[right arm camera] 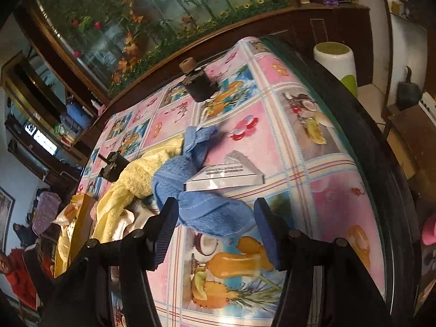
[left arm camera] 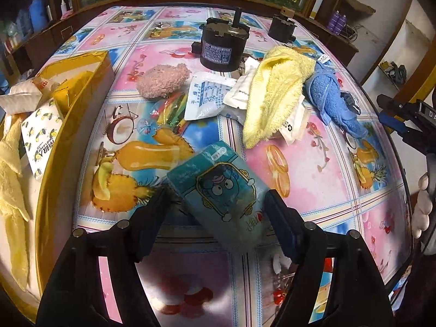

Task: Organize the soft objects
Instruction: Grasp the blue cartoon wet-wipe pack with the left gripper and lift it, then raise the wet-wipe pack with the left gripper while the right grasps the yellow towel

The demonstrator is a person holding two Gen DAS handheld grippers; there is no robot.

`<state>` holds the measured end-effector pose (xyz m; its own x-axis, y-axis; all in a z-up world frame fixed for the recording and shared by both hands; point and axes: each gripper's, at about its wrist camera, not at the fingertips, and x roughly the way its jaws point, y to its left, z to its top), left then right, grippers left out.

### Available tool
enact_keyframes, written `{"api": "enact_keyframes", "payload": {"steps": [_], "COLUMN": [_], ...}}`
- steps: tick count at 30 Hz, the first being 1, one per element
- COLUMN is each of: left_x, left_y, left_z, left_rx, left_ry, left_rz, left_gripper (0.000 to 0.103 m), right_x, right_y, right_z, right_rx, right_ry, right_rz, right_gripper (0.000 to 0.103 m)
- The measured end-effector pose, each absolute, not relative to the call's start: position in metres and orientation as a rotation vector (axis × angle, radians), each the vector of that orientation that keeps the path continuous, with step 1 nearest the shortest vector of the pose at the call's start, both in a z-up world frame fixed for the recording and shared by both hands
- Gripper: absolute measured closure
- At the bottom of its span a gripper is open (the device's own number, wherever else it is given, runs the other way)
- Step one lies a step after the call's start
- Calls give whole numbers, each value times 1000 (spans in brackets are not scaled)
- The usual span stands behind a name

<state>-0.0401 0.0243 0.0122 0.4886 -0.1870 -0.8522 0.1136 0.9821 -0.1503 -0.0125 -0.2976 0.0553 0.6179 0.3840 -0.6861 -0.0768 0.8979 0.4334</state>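
My left gripper is shut on a teal tissue pack with a cartoon face, held above the table. A yellow towel, a blue towel and a pink plush toy lie on the patterned tablecloth. My right gripper is open, its fingers on either side of the near end of the blue towel. The yellow towel lies to its left. A yellow box at the left holds yellow cloths and a tissue pack.
Two black cylindrical motors stand at the back of the table. White sachets and a bag of coloured bits lie mid-table. A small white carton lies beside the blue towel. The table's right edge is close.
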Motion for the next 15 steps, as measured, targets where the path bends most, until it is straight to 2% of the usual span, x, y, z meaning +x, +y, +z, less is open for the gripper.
{"api": "enact_keyframes", "payload": {"steps": [7, 12, 15], "left_x": [-43, -40, -39], "left_y": [24, 26, 23], "left_z": [12, 12, 11], "left_rx": [-75, -106, -101], "left_ry": [992, 1006, 1013], "left_rz": [-197, -191, -186], "left_gripper": [29, 29, 24], "right_x": [0, 37, 53], "right_y": [-212, -196, -203], "right_z": [53, 36, 23], "right_rx": [344, 592, 781], "right_ry": [946, 1017, 1030], "right_rz": [475, 381, 254], "right_gripper": [45, 45, 45]}}
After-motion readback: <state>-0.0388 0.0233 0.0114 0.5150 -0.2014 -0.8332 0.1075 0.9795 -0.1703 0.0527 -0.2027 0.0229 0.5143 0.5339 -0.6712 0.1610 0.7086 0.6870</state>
